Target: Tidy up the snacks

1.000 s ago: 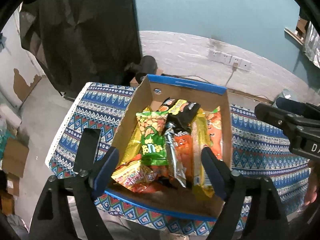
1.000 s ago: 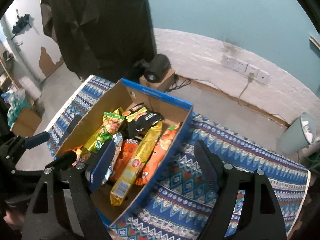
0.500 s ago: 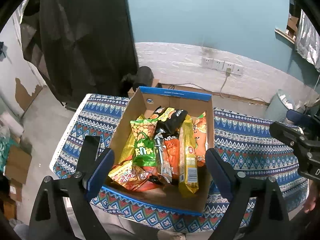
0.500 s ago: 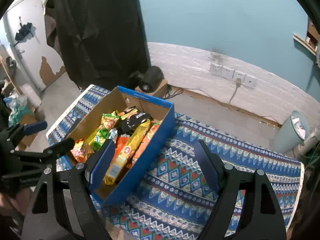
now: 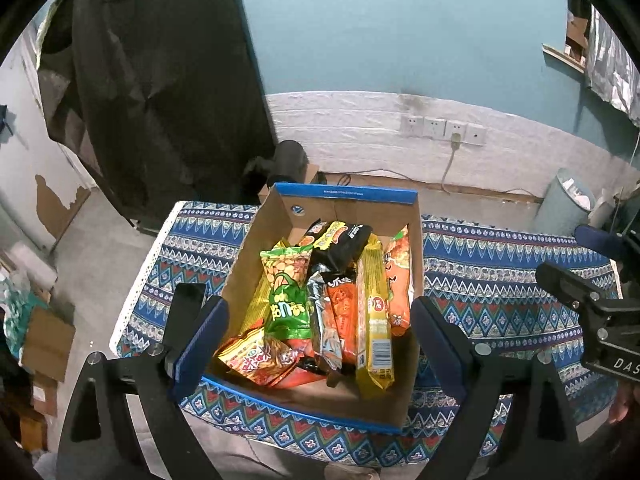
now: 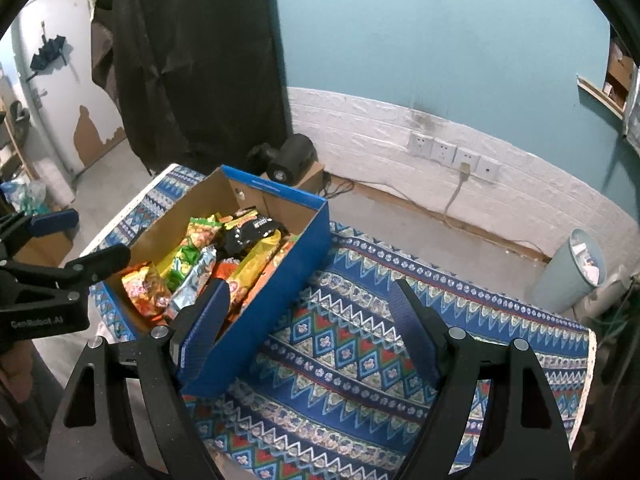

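Observation:
A blue-edged cardboard box (image 5: 346, 196) (image 6: 280, 280) sits on a table under a patterned blue cloth (image 5: 492, 280) (image 6: 360, 344). Several snack packets lie in it: a green peanut bag (image 5: 289, 292), a long yellow pack (image 5: 374, 316), a black pack (image 5: 340, 240), orange bags (image 5: 400, 276). My left gripper (image 5: 320, 340) hovers above the box's near end, open and empty. My right gripper (image 6: 308, 332) hangs open and empty over the cloth just right of the box. Each gripper shows at the edge of the other's view: the right one (image 5: 592, 280), the left one (image 6: 72, 248).
Past the table's far edge lie bare floor, a black round device on a small box (image 6: 296, 158), wall sockets with a cable (image 6: 460, 160) and a pale bin (image 6: 576, 276). A dark curtain (image 5: 160, 80) hangs at the back left. Cardboard boxes (image 5: 44, 344) stand on the floor at left.
Both grippers have pulled back and up from the box, so it looks smaller and more of the cloth shows. The left jaws spread slightly wider. The snacks have not moved.

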`<state>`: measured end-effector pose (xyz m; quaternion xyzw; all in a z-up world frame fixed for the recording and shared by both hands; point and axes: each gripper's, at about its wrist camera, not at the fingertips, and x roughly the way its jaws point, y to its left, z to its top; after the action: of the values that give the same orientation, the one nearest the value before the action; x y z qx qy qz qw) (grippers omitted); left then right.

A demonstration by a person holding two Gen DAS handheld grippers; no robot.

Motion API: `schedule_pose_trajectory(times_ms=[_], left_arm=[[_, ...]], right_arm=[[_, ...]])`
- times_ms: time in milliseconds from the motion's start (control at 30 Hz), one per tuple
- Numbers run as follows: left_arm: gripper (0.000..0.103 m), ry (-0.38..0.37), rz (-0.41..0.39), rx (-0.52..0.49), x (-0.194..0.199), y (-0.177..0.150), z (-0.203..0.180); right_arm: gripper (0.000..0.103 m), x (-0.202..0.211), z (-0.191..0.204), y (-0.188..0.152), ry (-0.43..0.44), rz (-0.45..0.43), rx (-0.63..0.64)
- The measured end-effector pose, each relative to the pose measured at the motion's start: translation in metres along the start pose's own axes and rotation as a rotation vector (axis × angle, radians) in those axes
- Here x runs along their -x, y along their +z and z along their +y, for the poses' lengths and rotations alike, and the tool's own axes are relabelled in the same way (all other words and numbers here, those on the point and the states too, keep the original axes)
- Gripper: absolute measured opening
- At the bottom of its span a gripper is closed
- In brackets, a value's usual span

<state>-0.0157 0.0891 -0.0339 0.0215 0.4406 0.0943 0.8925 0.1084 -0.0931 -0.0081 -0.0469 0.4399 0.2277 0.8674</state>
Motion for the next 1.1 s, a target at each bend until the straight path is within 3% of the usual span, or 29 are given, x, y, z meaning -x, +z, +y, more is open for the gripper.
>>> schedule_pose_trajectory(times_ms=[1100], left_arm=[[0.093,0.004,0.007,-0.008,0.0008,-0.0036,-0.0038]], right_arm=[[0.081,-0.0029,0.0015,0.0017,-0.032,0.02,0.012]])
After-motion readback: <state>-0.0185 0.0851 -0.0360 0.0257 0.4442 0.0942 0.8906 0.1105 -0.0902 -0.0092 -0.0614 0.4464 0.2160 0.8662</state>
